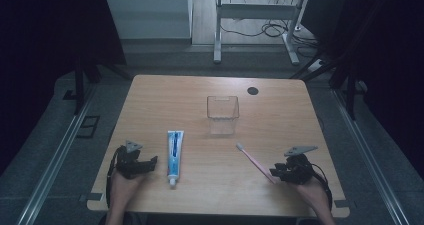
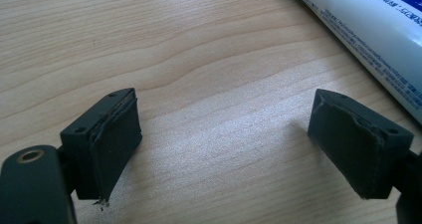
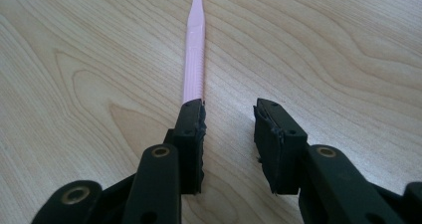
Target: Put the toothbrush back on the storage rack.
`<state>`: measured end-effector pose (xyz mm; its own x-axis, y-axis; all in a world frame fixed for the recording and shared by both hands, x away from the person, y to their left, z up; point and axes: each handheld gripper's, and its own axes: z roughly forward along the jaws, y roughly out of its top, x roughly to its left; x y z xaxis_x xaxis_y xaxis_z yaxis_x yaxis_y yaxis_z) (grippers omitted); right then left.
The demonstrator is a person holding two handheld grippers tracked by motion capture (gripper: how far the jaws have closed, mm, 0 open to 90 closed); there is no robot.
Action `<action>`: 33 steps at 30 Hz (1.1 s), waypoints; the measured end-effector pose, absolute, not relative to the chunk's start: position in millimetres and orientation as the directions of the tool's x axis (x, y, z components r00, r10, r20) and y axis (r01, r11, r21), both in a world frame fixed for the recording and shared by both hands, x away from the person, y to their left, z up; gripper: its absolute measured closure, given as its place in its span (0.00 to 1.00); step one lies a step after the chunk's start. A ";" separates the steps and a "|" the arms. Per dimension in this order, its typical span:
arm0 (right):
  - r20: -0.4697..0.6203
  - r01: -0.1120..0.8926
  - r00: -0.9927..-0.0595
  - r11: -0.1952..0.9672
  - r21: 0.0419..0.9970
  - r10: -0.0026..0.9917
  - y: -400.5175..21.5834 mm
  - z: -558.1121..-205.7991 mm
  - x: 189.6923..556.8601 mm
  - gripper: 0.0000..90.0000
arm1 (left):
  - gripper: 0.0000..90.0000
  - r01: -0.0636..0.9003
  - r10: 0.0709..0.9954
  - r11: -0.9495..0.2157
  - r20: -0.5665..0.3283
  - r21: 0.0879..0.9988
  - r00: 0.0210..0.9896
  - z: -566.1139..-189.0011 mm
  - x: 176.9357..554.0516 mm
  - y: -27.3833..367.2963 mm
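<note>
High view: a light wood-grain table (image 1: 280, 110) with rounded corners sat on a grey floor in a dim room, dark at both sides. A white desk frame (image 1: 255, 15) and loose cables (image 1: 272, 30) stood beyond it. A small black round disc (image 1: 253, 90) lay near the far edge. A clear, square plastic container (image 1: 223, 114) stood upright mid-table. A white and blue toothpaste tube (image 1: 174, 156) lay flat, cap toward me, just right of my left gripper (image 1: 148, 164). A pink toothbrush (image 1: 255, 162) lay diagonal, bristle end toward the container, handle end at my right gripper (image 1: 276, 173). Both grippers were black, each with a grey three-cornered plate on top, and rested low near the table's near edge.

Left gripper view: my jaws stood wide apart with bare wood between them, nothing held. The pads (image 2: 117, 144) were matte black rubber, slightly frayed at the edges. The tube (image 2: 373, 30), glossy white with small print, ran along the top right, apart from the right-hand jaw.

Right gripper view: my jaws stood at a narrow gap, holding nothing. The smooth, slim pink toothbrush handle (image 3: 194, 59) ran straight away from the tip of the left-hand jaw, with its end hidden behind that jaw; I couldn't tell if it touched. Only wood showed in the gap.
</note>
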<state>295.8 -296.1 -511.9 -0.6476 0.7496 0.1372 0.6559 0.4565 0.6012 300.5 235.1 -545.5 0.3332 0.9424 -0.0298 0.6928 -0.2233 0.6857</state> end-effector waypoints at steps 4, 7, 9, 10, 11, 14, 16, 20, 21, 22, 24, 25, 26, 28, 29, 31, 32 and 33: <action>0.126 0.658 -0.656 0.482 0.580 0.744 -291.0 -508.2 298.9 0.70 | 0.15 0.693 0.942 -0.223 -0.030 0.686 0.333 -545.5 300.5 235.1; 0.119 0.660 -0.662 0.500 0.561 0.740 -286.4 -506.3 301.7 0.69 | 0.15 0.693 0.942 -0.224 -0.029 0.685 0.333 -545.5 300.5 235.1; 0.117 0.662 -0.666 0.511 0.549 0.737 -283.1 -505.6 303.7 0.69 | 0.15 0.693 0.942 -0.224 -0.029 0.685 0.333 -545.5 300.5 235.2; 0.118 0.663 -0.668 0.517 0.542 0.735 -281.6 -505.3 304.7 0.69 | 0.15 0.693 0.942 -0.224 -0.029 0.685 0.333 -545.5 300.5 235.2; 0.115 0.663 -0.671 0.523 0.536 0.733 -280.0 -505.3 305.8 0.69 | 0.15 0.693 0.942 -0.224 -0.029 0.685 0.333 -545.5 300.5 235.2; 0.113 0.666 -0.677 0.540 0.514 0.727 -275.4 -504.8 308.9 0.69 | 0.15 0.693 0.942 -0.224 -0.029 0.685 0.333 -545.5 300.5 235.2; 0.115 0.669 -0.680 0.549 0.502 0.724 -272.8 -504.6 311.2 0.69 | 0.15 0.693 0.942 -0.224 -0.029 0.685 0.334 -545.5 300.5 235.2; 0.108 0.673 -0.684 0.567 0.476 0.721 -268.0 -503.1 314.7 0.69 | 0.15 0.693 0.942 -0.224 -0.029 0.685 0.333 -545.5 300.4 235.2; 0.107 0.674 -0.684 0.570 0.470 0.722 -266.9 -502.5 315.4 0.69 | 0.15 0.693 0.942 -0.224 -0.029 0.685 0.333 -545.5 300.4 235.2; 0.107 0.676 -0.684 0.572 0.465 0.721 -265.9 -502.0 316.2 0.69 | 0.15 0.693 0.942 -0.224 -0.029 0.685 0.333 -545.5 300.4 235.2; 0.101 0.677 -0.688 0.585 0.447 0.719 -262.8 -500.6 318.5 0.69 | 0.15 0.693 0.942 -0.224 -0.029 0.685 0.334 -545.5 300.4 235.2; 0.100 0.677 -0.689 0.589 0.442 0.718 -261.8 -500.4 319.5 0.69 | 0.15 0.693 0.942 -0.224 -0.029 0.685 0.334 -545.5 300.4 235.2; 0.100 0.677 -0.689 0.589 0.442 0.718 -261.8 -500.4 319.5 0.69 | 0.15 0.693 0.942 -0.225 -0.029 0.685 0.334 -545.5 300.4 235.2; 0.098 0.678 -0.692 0.597 0.428 0.715 -259.4 -499.9 321.5 0.69 | 0.15 0.693 0.942 -0.224 -0.029 0.685 0.333 -545.5 300.4 235.2; 0.097 0.681 -0.691 0.600 0.419 0.716 -258.0 -499.7 322.4 0.69 | 0.15 0.694 0.942 -0.227 -0.027 0.684 0.335 -545.4 300.4 235.4; 0.092 0.682 -0.696 0.615 0.395 0.712 -253.2 -499.3 326.1 0.69 | 0.15 0.694 0.942 -0.227 -0.027 0.683 0.335 -545.4 300.4 235.4; 0.092 0.682 -0.696 0.615 0.395 0.712 -253.2 -499.3 326.1 0.69 | 0.15 0.694 0.942 -0.227 -0.027 0.684 0.335 -545.4 300.4 235.4; 0.093 0.686 -0.695 0.620 0.381 0.713 -249.9 -498.9 327.6 0.70 | 0.15 0.694 0.942 -0.227 -0.027 0.684 0.335 -545.4 300.4 235.4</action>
<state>327.6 -249.9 -498.9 -0.6954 0.7126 0.0928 0.6861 0.6199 0.3809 300.4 235.4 -545.4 0.3347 0.9419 -0.0274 0.6938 -0.2266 0.6836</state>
